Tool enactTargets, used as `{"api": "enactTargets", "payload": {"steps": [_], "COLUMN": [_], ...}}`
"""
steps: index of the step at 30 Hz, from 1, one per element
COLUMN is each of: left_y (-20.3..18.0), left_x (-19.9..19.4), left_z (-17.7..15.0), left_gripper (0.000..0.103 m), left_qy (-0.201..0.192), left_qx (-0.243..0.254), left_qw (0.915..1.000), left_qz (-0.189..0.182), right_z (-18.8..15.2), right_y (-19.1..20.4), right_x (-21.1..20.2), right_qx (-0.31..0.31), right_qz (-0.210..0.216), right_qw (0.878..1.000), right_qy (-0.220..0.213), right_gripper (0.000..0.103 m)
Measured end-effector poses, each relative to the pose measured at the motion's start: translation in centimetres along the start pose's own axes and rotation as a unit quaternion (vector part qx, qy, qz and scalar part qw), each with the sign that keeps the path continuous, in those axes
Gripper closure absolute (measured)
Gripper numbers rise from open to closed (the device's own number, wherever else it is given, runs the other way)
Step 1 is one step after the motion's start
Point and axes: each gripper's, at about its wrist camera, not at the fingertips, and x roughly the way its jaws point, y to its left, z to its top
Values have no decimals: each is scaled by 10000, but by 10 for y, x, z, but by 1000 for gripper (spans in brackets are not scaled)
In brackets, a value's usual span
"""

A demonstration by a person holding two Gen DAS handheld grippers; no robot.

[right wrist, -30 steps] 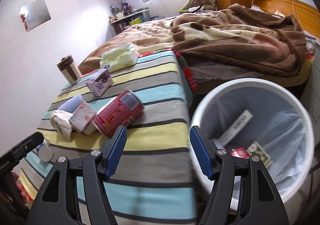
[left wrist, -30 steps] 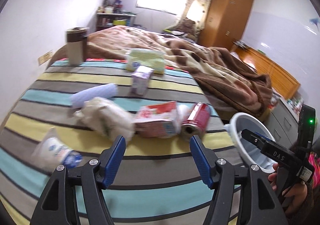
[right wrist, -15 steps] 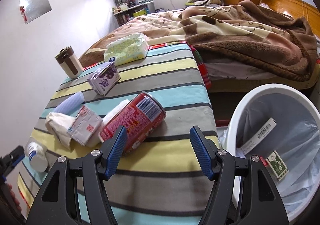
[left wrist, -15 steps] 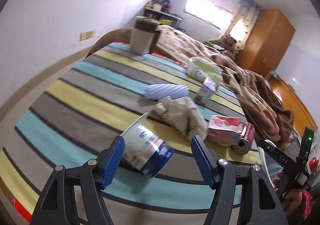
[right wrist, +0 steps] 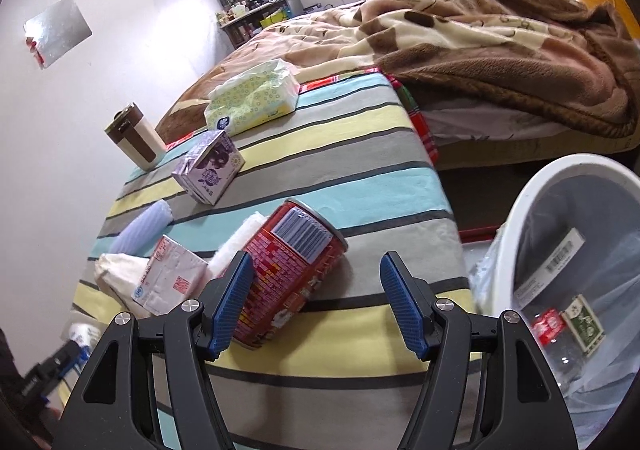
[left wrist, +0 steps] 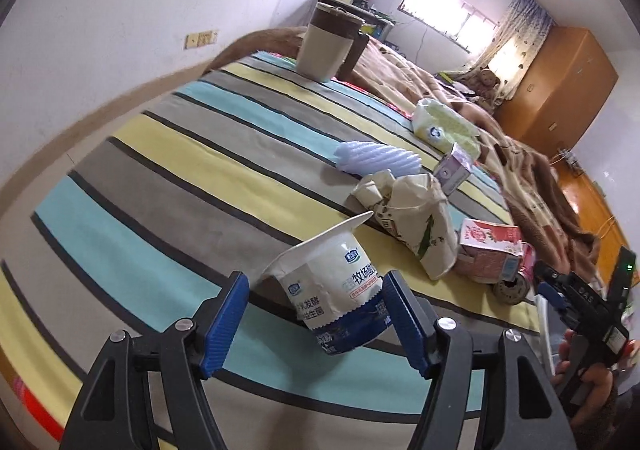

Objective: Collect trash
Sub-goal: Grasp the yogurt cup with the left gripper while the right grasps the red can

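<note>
My left tongs (left wrist: 316, 318) stand released, the yoghurt cup (left wrist: 338, 292) lying on its side between the blue pads near the bed's near edge; the right-hand pad looks close against the cup's wall and the other stands clear, so nothing is clamped yet. My right tongs (right wrist: 316, 304) are released too, with the red can (right wrist: 288, 274) on its side by the left-hand pad, toward the bed's right edge, and the white bin (right wrist: 520, 217) just off that edge, already holding a few wrappers. I think the cup is the risk: it is thin and tapered with a flared rim, so closing on it off-centre could crush it, squirt it out forward, or tip out whatever is left inside onto the striped cover (left wrist: 160, 185). The can is round and may roll away from a one-sided touch, toward the pink carton (right wrist: 172, 278) or off the edge. Pads sinking into the soft cover could also pinch fabric. I cannot see inside the cup, nor its far side, nor the contact under either item. The crumpled paper bag (left wrist: 416, 221) hides part of the carton in my left view, and the can shows there only as a dark end. My own hands are cut off at the frame edges, and the bin's far rim runs out of view.
</note>
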Motion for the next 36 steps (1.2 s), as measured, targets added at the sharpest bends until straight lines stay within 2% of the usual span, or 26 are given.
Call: {"api": "enactTargets", "payload": {"steps": [5, 13, 18, 23, 31, 36], "left_y": [-2, -11, -17, -24, -33, -36], "left_x": [13, 32, 38, 45, 50, 53], "left_z": [1, 1, 6, 11, 8, 9], "left_gripper": [34, 34, 34, 34, 35, 43], "left_qy": [210, 418, 405, 450, 462, 450], "left_qx": [-75, 44, 195, 353, 660, 736], "left_qw": [9994, 9987, 9988, 9982, 9967, 9962], "left_qz": [-280, -296, -218, -167, -104, -91], "right_z": [3, 3, 2, -2, -10, -10], "right_y": [6, 19, 29, 37, 28, 29], "right_x": [8, 22, 24, 24, 28, 22], "right_qx": [52, -122, -536, -1054, -1100, -1138], "right_qz": [94, 118, -79, -540, -707, -774], "right_qw": [9999, 9993, 9978, 9911, 9895, 9897], "right_qy": [101, 326, 386, 607, 617, 403], "right_gripper": [34, 33, 33, 33, 33, 33]}}
